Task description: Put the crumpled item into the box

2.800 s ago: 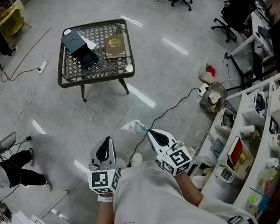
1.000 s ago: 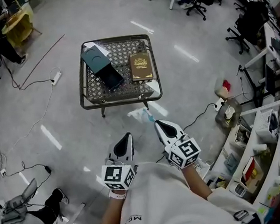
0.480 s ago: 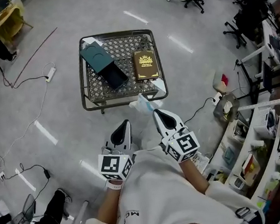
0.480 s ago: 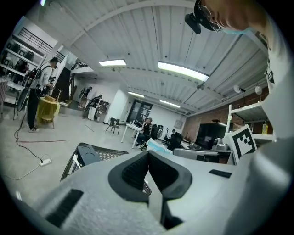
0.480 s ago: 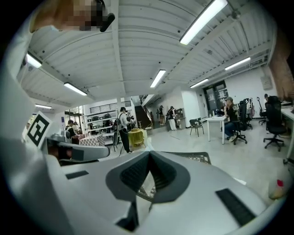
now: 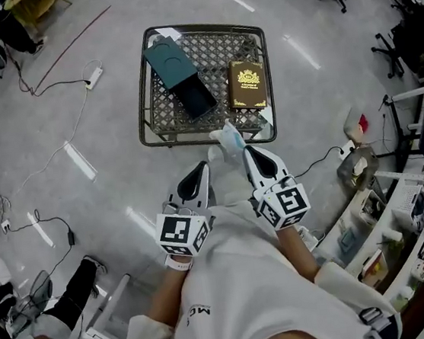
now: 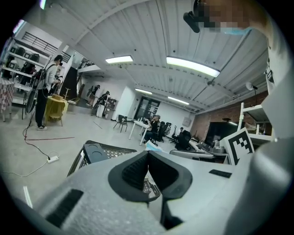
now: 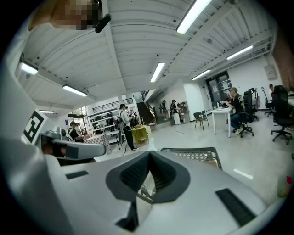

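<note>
Crumpled item point(image 6: 227, 138) is being pinched by the clamped right gripper point(image 6: 245, 153), short of the box point(image 6: 182, 80) ahead of its fingertips. The left gripper point(image 6: 199, 170) is being held closed, empty.

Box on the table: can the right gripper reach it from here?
Likely yes: the box lies open, uncovered, and the right gripper, holding the crumpled item, hovers at the table's near edge.
</note>
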A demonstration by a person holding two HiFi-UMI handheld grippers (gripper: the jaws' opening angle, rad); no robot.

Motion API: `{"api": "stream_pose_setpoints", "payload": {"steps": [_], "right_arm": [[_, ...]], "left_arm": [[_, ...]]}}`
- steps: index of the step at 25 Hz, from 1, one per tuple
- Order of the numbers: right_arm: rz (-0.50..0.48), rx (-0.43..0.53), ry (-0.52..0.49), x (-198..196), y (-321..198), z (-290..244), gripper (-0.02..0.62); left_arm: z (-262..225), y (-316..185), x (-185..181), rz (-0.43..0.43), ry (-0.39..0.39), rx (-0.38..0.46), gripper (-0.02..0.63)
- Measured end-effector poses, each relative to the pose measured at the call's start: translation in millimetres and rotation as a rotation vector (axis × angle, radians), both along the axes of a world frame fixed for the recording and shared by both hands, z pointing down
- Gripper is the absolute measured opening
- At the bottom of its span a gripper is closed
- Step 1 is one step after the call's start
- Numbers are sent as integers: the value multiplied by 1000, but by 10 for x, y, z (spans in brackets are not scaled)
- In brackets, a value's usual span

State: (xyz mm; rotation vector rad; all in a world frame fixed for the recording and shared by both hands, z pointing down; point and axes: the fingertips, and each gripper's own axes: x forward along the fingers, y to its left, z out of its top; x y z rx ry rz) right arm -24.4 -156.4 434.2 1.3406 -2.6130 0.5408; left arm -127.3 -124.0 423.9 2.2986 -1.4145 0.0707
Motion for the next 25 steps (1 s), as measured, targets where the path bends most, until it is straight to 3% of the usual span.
{"api": "stream_pose_setpoints", "payload": {"steps": [14,25], "right_arm": [[-280,3,14,-370,-1311,443,15],[-373,-96,13,-634,-1938,902,15]], "left_arm": [[138,-1341,-136,-116,-73,-48,25],[404,-1875,-230,-196,-73,-118,25]]}}
